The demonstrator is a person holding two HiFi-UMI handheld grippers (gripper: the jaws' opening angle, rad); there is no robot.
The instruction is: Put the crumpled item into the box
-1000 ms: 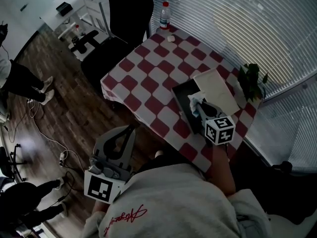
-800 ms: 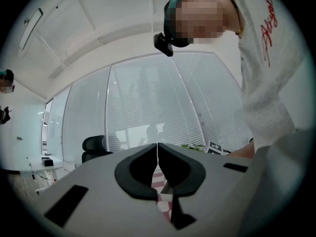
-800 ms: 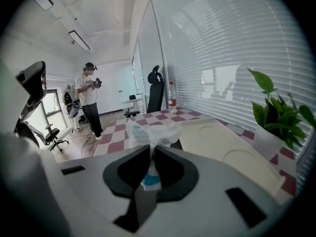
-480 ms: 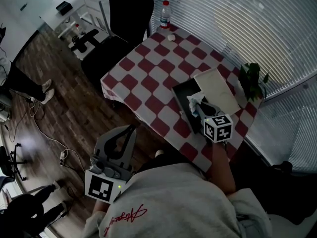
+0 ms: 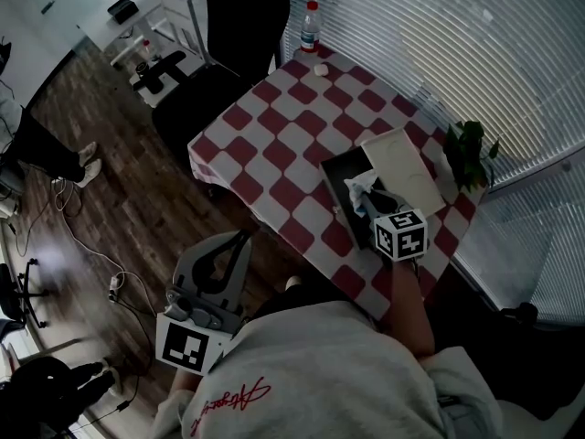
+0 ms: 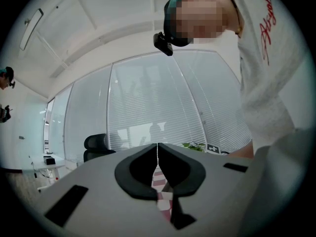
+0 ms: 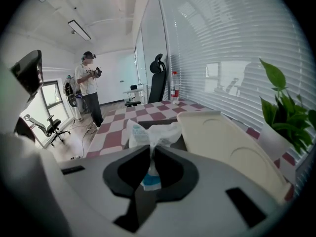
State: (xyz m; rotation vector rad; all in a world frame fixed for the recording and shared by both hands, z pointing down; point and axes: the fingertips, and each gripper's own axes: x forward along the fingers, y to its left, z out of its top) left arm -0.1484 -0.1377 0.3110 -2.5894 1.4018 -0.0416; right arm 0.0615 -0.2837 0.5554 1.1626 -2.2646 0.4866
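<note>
Surface: square table (image 5: 274,144) under a red-and-white checked cloth, lying diagonally across the middle of the head view. The floor (image 5: 119,181) is dark wood plank with loose cables along the left edge. Horizontal slatted blinds (image 5: 439,44) fill the upper right. A black office chair (image 5: 239,12) stands at the table's far corner, with a white desk (image 5: 110,16) in the upper left.

On the table's far corner stands a clear bottle (image 5: 312,27) with a red cap. A leafy green plant (image 5: 468,154) sits at the right edge.

Box (image 5: 331,170): dark, rectangular, open, right of centre. Its lid (image 5: 402,167) is cream, smooth and flat with a round embossed shape, and lies just beside the box on the right.

Right gripper (image 5: 367,201): jaws clamped on the crumpled item (image 5: 358,188), a thin, wrinkled white wrapper with blue print. In the right gripper view the wrapper (image 7: 153,132) bunches up out of the pinch (image 7: 150,154), with the dark box directly behind it. The item is over the box's near end. I cannot tell whether it touches the bottom.

Left gripper (image 5: 243,238): grey plastic body with black jaw pads, lower left of frame, over the floor and well apart from the table. In its own view the jaws (image 6: 158,149) are closed together with nothing between them.

A person (image 7: 89,88) stands in the background at the left of the right gripper view.
</note>
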